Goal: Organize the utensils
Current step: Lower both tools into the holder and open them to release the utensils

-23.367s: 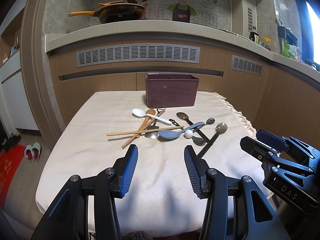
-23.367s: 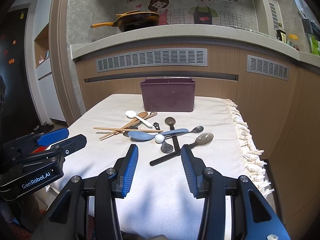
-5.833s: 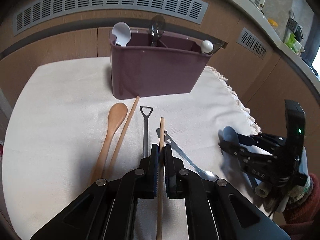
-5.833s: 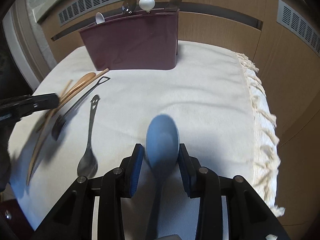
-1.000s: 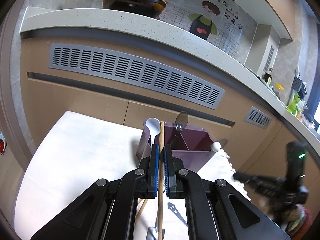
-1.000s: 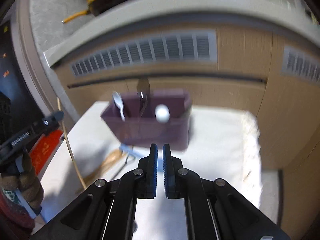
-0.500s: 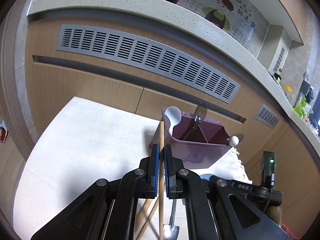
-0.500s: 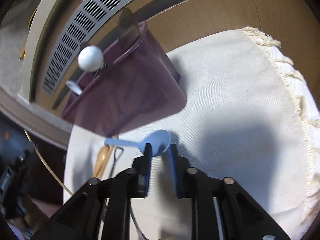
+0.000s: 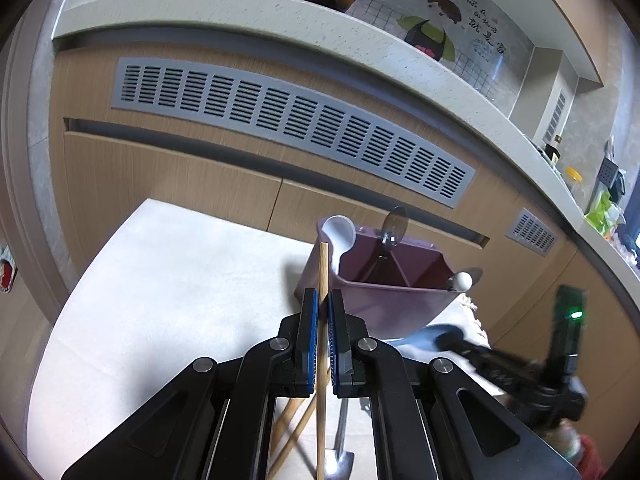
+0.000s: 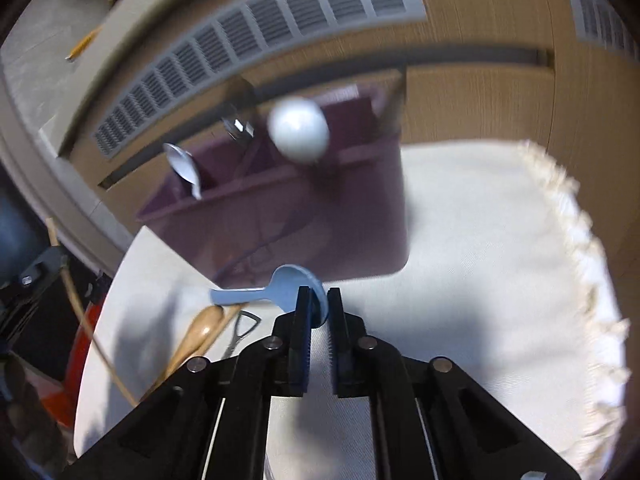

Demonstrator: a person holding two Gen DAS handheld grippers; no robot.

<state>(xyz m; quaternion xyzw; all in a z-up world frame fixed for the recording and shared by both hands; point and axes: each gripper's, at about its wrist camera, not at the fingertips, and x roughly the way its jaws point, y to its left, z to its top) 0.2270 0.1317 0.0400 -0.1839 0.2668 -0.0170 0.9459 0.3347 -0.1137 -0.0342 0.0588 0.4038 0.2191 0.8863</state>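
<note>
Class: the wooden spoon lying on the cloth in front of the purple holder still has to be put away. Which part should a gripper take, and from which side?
Take the wooden spoon by its slim handle, from above, fingers straddling it. It lies flat on the cloth, and the broad bowl points at the purple holder, so the handle likely gives the surer pinch.

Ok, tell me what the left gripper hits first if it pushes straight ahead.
Most likely the purple caddy: the left gripper, shut on a chopstick, points at its near left corner, just below the white spoon. The chopstick tip would touch first, though depth is hard to judge.
</note>
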